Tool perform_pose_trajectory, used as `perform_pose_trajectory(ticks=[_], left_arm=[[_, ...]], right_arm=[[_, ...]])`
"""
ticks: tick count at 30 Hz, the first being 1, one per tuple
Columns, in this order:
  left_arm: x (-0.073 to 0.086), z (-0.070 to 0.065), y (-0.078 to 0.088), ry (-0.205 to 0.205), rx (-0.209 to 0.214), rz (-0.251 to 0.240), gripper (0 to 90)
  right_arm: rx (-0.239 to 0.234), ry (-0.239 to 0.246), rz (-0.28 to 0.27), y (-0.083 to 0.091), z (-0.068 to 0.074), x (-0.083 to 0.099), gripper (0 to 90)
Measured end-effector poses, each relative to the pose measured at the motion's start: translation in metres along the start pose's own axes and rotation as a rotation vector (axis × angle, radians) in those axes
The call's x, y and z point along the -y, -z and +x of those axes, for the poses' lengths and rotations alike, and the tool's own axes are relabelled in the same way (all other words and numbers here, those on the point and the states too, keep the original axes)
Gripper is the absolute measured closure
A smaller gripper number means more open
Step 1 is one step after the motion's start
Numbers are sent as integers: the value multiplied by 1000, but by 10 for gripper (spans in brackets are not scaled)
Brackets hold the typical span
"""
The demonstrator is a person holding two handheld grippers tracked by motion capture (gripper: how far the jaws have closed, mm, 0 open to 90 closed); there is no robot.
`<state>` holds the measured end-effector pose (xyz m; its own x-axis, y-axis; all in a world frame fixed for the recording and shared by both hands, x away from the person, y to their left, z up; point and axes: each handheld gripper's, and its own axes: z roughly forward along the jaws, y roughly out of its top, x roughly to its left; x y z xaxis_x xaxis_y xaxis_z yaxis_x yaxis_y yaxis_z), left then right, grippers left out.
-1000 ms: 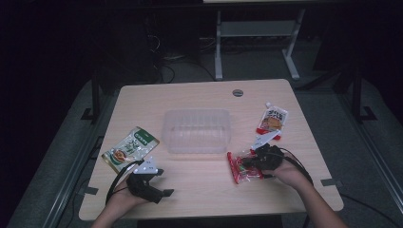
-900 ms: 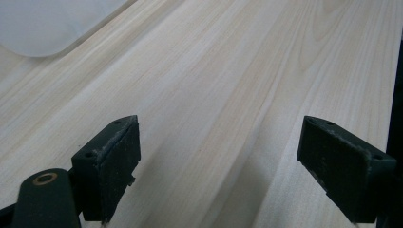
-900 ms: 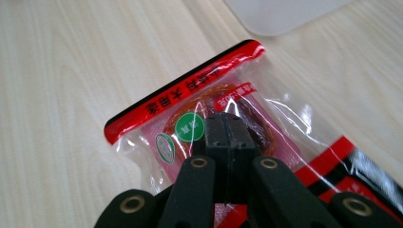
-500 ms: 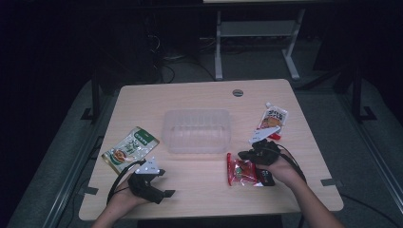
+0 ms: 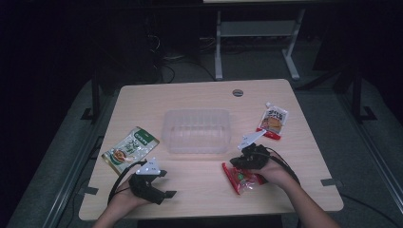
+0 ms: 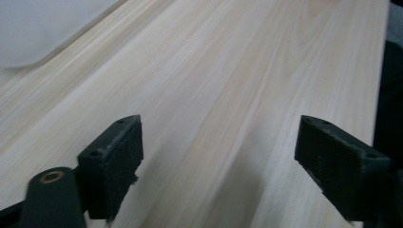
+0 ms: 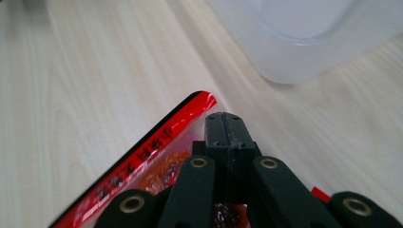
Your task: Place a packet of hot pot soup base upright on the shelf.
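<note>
Red packet point(image 5: 242, 178) dragged nearer, right claw point(image 7: 224, 124) clamped

Before you stands a pale wooden table point(image 5: 199, 97); on it lie a clear plastic tub point(image 5: 196, 131), a green snack packet point(image 5: 129, 149), an orange-and-white spouted pouch point(image 5: 273, 120) and a red transparent packet point(image 5: 242, 179).

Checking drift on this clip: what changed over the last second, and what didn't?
The right gripper, shut on the red packet, drew it a little toward the person's edge and turned it, so it now lies more upright in the high view. Nothing was picked up or released. The left gripper stayed put with its jaws open over bare table. The clear tub, green packet and orange pouch did not move.
</note>
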<state>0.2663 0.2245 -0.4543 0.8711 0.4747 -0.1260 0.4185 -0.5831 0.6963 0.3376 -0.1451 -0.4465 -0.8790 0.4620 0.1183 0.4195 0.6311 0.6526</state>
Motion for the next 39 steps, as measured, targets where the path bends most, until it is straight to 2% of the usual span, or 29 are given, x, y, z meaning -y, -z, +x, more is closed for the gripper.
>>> perform_pose_trajectory(ticks=[2,3,4,7,8,10,11,15,19,21,24,27,30,31,32,33,34,35,39], left_arm=[[-3,-4,-3,-5,12,-10,183],[-6,-6,-4,-16,20,-15,204],[-6,-6,-4,-16,20,-15,215],[-13,-11,-9,-24,37,-31,241],[-18,-12,-11,-24,50,-35,285],[-20,-14,-12,-23,54,-43,336],[-26,-17,-14,-24,59,-62,362],[-38,-21,-17,-31,67,-53,495],[-50,-25,-22,-22,89,-51,607],[-57,-27,-26,-22,100,-51,682],[-64,-29,-30,-22,96,-46,807],[-79,-31,-38,-27,107,-52,893],[-87,-33,-44,-37,116,-59,897],[-92,-36,-49,-56,114,-52,896],[-92,-36,-49,-56,114,-52,897],[-98,-39,-58,-73,119,-52,896],[-98,-39,-58,-73,119,-52,897],[-103,-41,-67,-89,123,-47,896],[-109,-42,-79,-104,135,-42,896]], right_arm=[[4,4,-9,2,0,0,893],[-4,-28,-38,9,-1,0,870],[-4,-28,-38,9,-1,0,870],[15,-48,-63,20,-5,4,783],[39,-61,-68,27,-3,8,702],[45,-66,-68,30,-3,9,668],[65,-86,-73,39,-3,15,597],[103,-119,-94,57,-4,24,509],[120,-153,-124,70,-5,35,459],[126,-162,-129,73,-4,39,432],[135,-164,-132,76,-2,44,410],[149,-174,-132,81,3,51,376],[156,-164,-136,82,2,54,366],[165,-176,-145,84,0,54,357],[165,-176,-145,84,0,54,357],[160,-192,-159,84,-2,55,350],[157,-192,-161,85,-3,56,350],[159,-187,-157,84,-5,57,347],[162,-194,-149,84,-8,59,342]])
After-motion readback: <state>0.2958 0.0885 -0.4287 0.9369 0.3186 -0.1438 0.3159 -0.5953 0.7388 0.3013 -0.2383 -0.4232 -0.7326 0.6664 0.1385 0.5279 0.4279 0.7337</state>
